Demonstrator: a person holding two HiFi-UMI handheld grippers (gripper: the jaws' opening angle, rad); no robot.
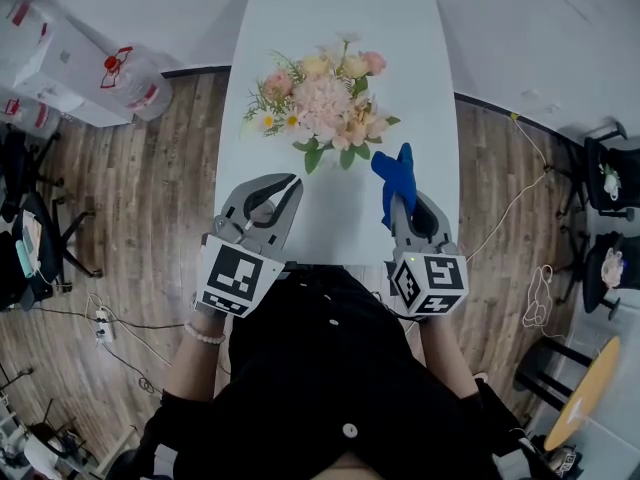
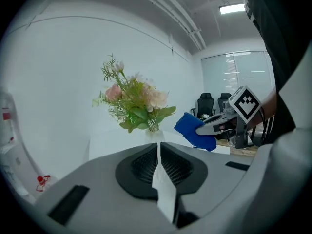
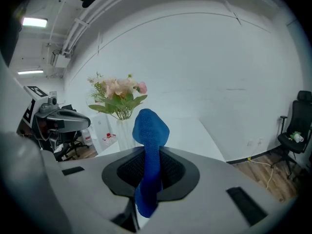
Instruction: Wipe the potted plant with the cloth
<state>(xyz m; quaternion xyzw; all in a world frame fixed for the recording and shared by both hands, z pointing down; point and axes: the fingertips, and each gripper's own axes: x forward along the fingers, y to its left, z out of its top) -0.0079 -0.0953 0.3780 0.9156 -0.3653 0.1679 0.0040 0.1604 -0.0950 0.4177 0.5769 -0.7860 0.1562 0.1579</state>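
Flowers of pink, cream and white, with green leaves, are seen on the potted plant (image 1: 325,103), which is set in a pale vase (image 3: 124,130) near the middle of the white worktop (image 1: 330,8).

The blue cloth (image 1: 397,173) is clamped between the jaws of the right gripper (image 1: 400,206). In the right gripper view the fabric is seen pressed between the two pads, with a rounded fold standing up beyond the tips and a short end hanging below them. The fold is held near the plant's lower right leaves. A small gap between cloth and leaves is shown in the left gripper view.

The left gripper (image 1: 290,183) is held to the left of the right one, over the near part of the worktop, and is pointed towards the plant. Its jaws are brought together, with only a thin slit left between the pads, and nothing is gripped by them.

Both grippers are held in front of a person dressed in black. A wooden floor (image 1: 160,218) is seen on either side of the worktop, with a water jug (image 1: 130,78) at the left.
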